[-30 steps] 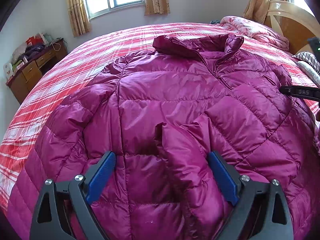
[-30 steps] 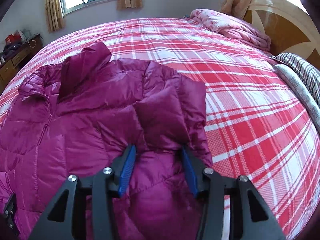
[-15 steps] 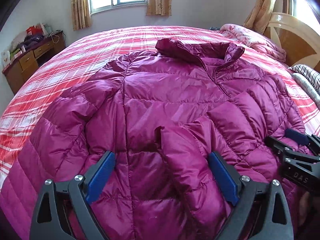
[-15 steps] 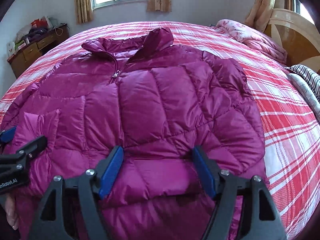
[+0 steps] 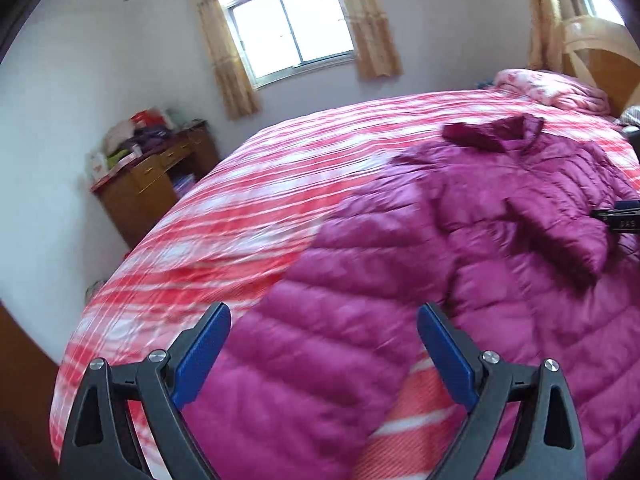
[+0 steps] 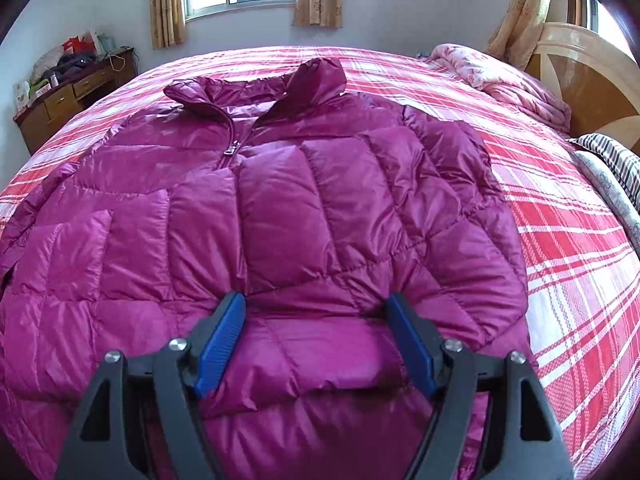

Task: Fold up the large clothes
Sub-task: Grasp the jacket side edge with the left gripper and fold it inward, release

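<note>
Magenta jacket [image 6: 304, 200] flat on plaid bed [image 6: 560, 248]; both tools open, empty, right tool [image 6: 316, 320] opening, left tool [image 5: 324, 332] prob. over sleeve

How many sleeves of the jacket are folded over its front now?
1. One sleeve lies folded across the jacket front, on the right in the right wrist view. The other sleeve still stretches out over the bed.

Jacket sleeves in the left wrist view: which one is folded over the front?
The far sleeve, lying across the jacket's chest; the near sleeve stretches out over the bed, toward the left gripper.
</note>
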`<state>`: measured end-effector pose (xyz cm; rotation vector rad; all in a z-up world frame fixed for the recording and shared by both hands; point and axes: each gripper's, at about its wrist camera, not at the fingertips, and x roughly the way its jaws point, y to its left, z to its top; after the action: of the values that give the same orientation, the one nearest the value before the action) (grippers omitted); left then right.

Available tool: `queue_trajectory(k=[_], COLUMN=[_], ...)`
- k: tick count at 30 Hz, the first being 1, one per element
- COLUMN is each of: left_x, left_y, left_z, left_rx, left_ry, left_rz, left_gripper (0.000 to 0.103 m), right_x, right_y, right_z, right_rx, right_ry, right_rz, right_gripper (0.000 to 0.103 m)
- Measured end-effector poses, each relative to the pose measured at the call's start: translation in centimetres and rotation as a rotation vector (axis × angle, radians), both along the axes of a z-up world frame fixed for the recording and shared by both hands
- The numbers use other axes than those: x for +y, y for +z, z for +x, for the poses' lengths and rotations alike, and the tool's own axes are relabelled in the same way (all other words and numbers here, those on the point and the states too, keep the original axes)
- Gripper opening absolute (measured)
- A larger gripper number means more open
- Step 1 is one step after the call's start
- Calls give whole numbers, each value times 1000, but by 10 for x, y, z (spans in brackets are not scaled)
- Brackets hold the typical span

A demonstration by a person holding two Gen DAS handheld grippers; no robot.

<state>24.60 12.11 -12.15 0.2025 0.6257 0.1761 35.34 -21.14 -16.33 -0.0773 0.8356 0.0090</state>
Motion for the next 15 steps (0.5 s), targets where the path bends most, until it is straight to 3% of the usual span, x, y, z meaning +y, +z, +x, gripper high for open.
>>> queue_trajectory(k=[7,10,15], left_x=[67,81,86], left_y=[-16,-28,-43], left_z=[-24,-19,-10], left_rx=[46,101,149], left_ry=[211,247,217], left_rz=[-100,-171,-280], left_gripper=[95,95,95], right_x=[1,1,1], right_y=[0,1,1], right_z=[-3,-4,-5], right_rx=[-8,-11,-14], right_ry=[-7,-9,-12], right_rz=[-19,-24,-27], right_gripper=[79,80,81])
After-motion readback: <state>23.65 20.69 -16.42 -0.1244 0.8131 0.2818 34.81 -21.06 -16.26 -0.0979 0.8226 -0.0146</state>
